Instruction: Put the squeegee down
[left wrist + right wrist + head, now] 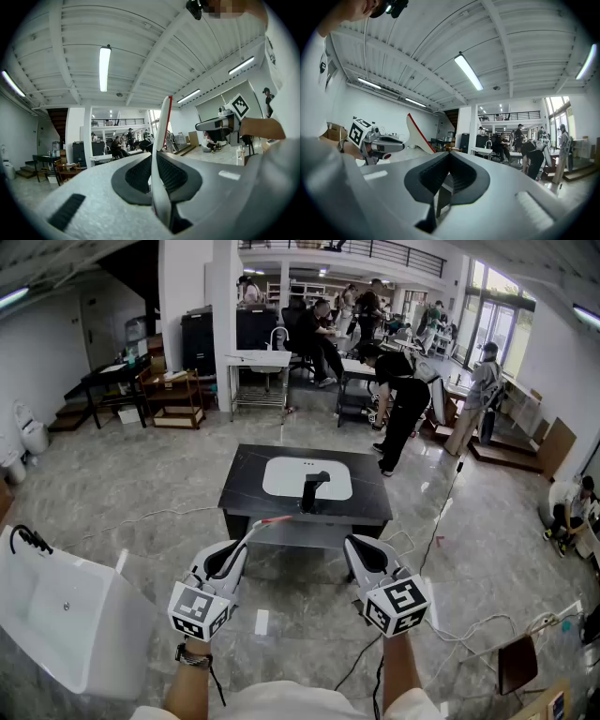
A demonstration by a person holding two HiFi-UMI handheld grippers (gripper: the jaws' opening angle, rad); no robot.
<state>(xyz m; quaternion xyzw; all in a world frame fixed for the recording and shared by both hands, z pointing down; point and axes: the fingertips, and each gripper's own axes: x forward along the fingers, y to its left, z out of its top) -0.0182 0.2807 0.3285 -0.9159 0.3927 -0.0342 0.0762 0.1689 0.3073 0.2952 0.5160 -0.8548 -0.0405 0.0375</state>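
The left gripper is pinching the squeegee by its near end, with the jaws standing narrow on its flat faces. In the left gripper view the white blade is rising between the pads with a red edge along one side. The tool is pointing out toward 1 o'clock, in the air over the floor. At 3 o'clock of it the right gripper is hanging with its jaws together on nothing.

The tool is looking light, thin and probably a little springy. Its smooth plastic could be slippery and its red lip soft, so the flat near end is likely the safest hold; a grip further out risks it pivoting.

At 12 o'clock, well apart, the dark table is waiting.
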